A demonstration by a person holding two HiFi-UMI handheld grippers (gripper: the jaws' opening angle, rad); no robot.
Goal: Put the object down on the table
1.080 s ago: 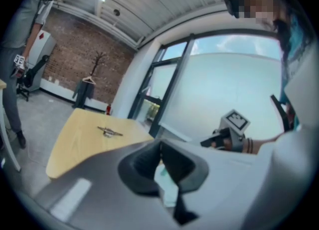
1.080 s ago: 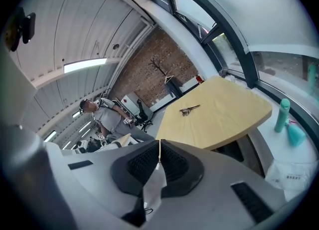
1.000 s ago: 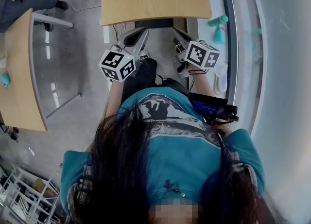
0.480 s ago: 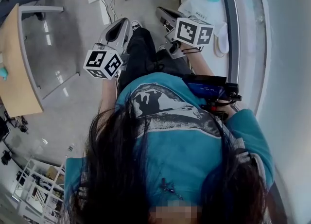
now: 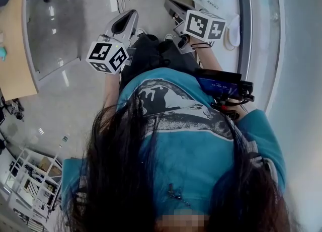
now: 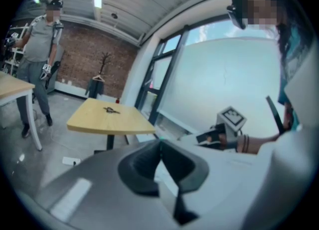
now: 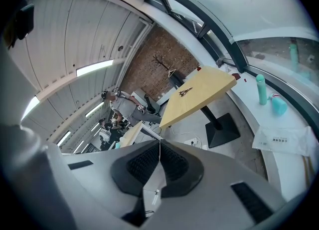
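Both tools are empty. The left tool [image 6: 160, 145] has its jaws pressed together with nothing between them. The right tool [image 7: 159, 146] is likewise closed on nothing, its ribbed faces meeting along a thin line. In the head view both hang low in front of the person [image 5: 186, 140], at the upper middle of the frame, over bare floor [image 5: 75, 95].

The object [image 6: 111, 110], a small dark metal thing too small to name, lies on the wooden surface [image 6: 94, 123], left of centre in the left gripper view. The right gripper view shows the same object in the upper middle of the frame, lying on that same top. It is well apart from both tools, and neither tool touches the surface.

From this, the put-down appears already done: the object rests on the surface and nothing is held, so no release is left to make. If more work follows, the next move calls for approaching the surface, opening one tool's jaws and lining them up over the object. It looks low and flat, and probably awkward to pinch off a level top.
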